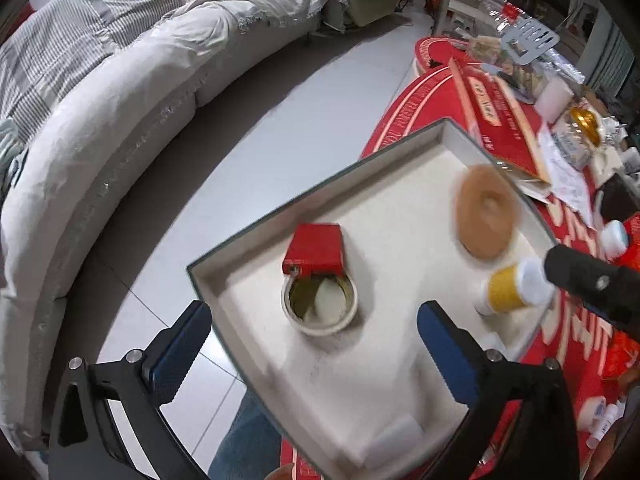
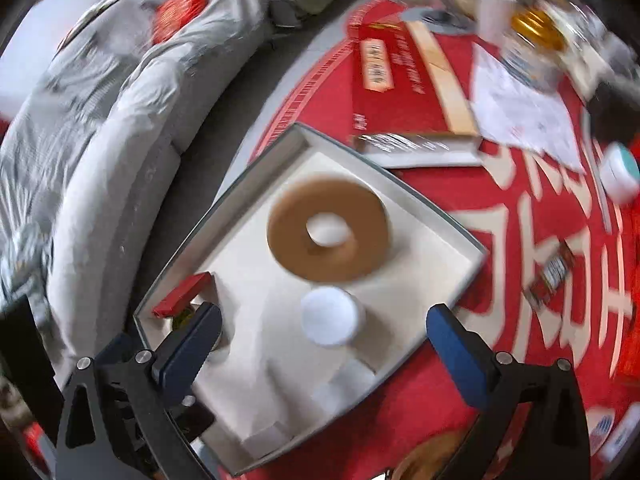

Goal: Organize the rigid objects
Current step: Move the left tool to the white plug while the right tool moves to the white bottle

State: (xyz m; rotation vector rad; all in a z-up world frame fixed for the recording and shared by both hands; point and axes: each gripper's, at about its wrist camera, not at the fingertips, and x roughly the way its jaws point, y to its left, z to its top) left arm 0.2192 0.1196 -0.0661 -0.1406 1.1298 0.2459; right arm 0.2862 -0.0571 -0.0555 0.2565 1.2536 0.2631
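Note:
A white tray (image 1: 248, 276) with a grey rim lies on the red tablecloth. In it are a small red box (image 1: 316, 250), a round open tin (image 1: 320, 304) touching that box, a brown ring (image 1: 486, 212) and a yellow bottle (image 1: 506, 292) with a white cap. My left gripper (image 1: 316, 348) hangs open above the tray's near part, the tin just ahead of its blue pads. In the right wrist view the bottle's white cap (image 2: 330, 316) stands between the wide-apart pads of my right gripper (image 2: 324, 350), untouched. The brown ring (image 2: 328, 228) lies beyond it, the red box (image 2: 182, 294) at the left.
A grey-covered sofa (image 1: 120, 152) curves along the left across a strip of tiled floor. Behind the tray lie a flat red box (image 2: 404, 92), papers (image 2: 520, 112), a gold-lidded jar (image 2: 536, 28) and a white jar with a teal lid (image 2: 620, 172). A jeans leg (image 1: 244, 440) is below.

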